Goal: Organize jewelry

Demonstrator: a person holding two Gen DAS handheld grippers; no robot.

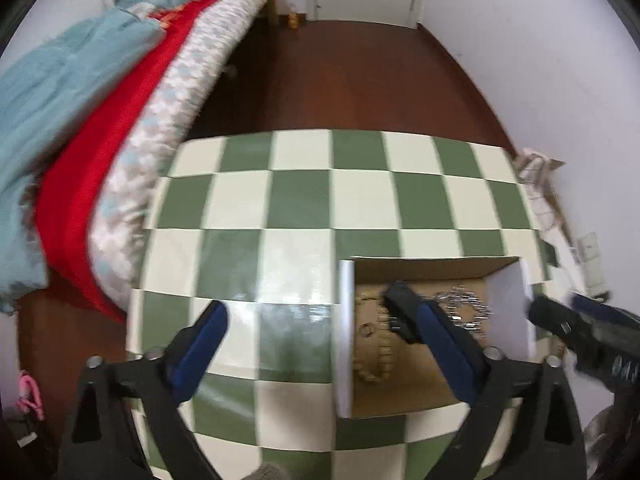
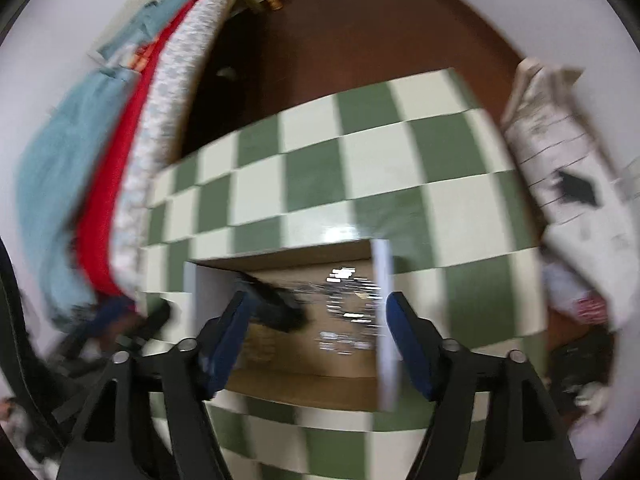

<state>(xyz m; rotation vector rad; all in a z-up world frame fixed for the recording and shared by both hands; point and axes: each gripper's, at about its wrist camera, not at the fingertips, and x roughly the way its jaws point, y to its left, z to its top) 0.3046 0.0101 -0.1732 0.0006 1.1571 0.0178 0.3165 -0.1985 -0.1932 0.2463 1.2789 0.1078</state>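
An open cardboard box (image 1: 424,266) with white side flaps sits on the green-and-cream checkered table (image 1: 296,200). Inside lie a tan beaded bracelet (image 1: 380,356) and a silver chain (image 1: 464,306). My left gripper (image 1: 308,308) is open and empty, its right finger reaching over the box's inside and its left finger over the table. My right gripper (image 2: 320,312) is open and empty, hovering just above the box (image 2: 280,260); the silver chain (image 2: 348,304) shows blurred between its fingers. The right gripper also shows at the right edge of the left wrist view (image 1: 576,320).
A bed with teal, red and patterned covers (image 1: 100,128) runs along the table's left side. Dark wooden floor (image 1: 352,76) lies beyond the table. A white cloth-covered object (image 2: 560,152) stands at the table's right edge. The far half of the table holds nothing.
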